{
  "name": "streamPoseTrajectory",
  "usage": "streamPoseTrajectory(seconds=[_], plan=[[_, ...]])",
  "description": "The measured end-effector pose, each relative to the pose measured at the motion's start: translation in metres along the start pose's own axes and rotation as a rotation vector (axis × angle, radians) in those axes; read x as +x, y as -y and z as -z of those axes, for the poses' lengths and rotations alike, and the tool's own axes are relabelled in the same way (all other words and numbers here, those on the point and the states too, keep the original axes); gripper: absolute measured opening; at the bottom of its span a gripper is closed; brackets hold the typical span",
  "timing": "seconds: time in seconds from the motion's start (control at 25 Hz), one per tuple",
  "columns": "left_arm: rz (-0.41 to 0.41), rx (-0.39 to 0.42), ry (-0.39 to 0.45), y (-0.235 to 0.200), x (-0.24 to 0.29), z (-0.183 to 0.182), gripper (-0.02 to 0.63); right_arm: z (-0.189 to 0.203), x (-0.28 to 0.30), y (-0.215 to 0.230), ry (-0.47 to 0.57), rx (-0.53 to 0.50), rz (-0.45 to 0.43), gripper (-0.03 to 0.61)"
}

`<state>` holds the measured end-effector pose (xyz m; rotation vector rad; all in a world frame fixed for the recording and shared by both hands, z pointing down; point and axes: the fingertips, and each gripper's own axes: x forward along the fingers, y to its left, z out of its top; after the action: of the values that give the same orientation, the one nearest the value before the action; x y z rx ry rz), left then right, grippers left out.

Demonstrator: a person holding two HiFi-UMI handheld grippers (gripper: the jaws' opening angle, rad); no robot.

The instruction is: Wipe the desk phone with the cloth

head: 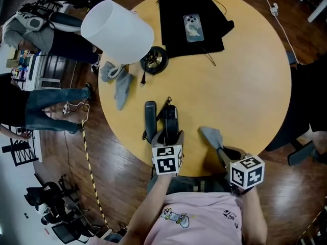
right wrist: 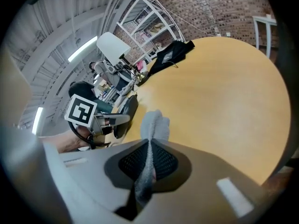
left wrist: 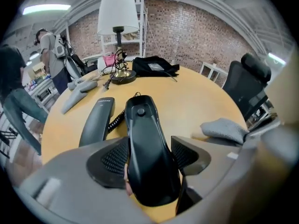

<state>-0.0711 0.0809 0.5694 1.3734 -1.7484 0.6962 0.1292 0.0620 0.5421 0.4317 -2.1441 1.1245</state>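
Observation:
The black desk phone base point(head: 170, 115) stands near the front edge of the round wooden table point(head: 240, 86). Its handset point(head: 149, 117) lies just to its left, joined by a coiled cord. My left gripper point(head: 167, 131) straddles the near end of the base point(left wrist: 145, 134), and both pads touch its sides. The handset point(left wrist: 96, 122) stays outside the jaws. To the right, my right gripper point(head: 220, 149) is shut on a grey cloth point(head: 210, 135), whose free end rests on the table. In the right gripper view the cloth point(right wrist: 152, 125) runs up from between the pads.
A lamp with a white shade point(head: 117, 32) stands at the far left on its dark foot point(head: 154, 59). Two more grey cloths point(head: 120, 86) lie beside it. A black bag point(head: 176, 34) with a smartphone point(head: 193, 27) sits at the back. People point(head: 46, 103) stand left of the table.

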Motion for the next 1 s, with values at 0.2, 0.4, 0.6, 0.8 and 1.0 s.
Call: streamPoseTrajectory(seconds=[0.2,0.4,0.6,0.8,1.0], plan=[[0.285,-0.150,0.154,0.009,-0.030,-0.011,0.296,-0.052,0.019,-0.048,0.098,-0.109,-0.162,0.015],[0.554,-0.465,0.268,0.007,-0.055,-0.015,0.296,-0.083,0.066,-0.085,0.080,-0.175,-0.221,0.015],[0.642,-0.641,0.372,-0.012,-0.072,-0.029,0.295,-0.032,0.046,-0.145,-0.042,-0.267,-0.475,0.015],[0.753,-0.663,0.417,-0.006,-0.082,-0.036,0.296,-0.029,0.043,-0.157,-0.032,-0.265,-0.536,0.015],[0.850,-0.694,0.465,-0.002,-0.101,-0.043,0.296,-0.126,0.053,-0.132,0.217,-0.031,-0.440,0.015]])
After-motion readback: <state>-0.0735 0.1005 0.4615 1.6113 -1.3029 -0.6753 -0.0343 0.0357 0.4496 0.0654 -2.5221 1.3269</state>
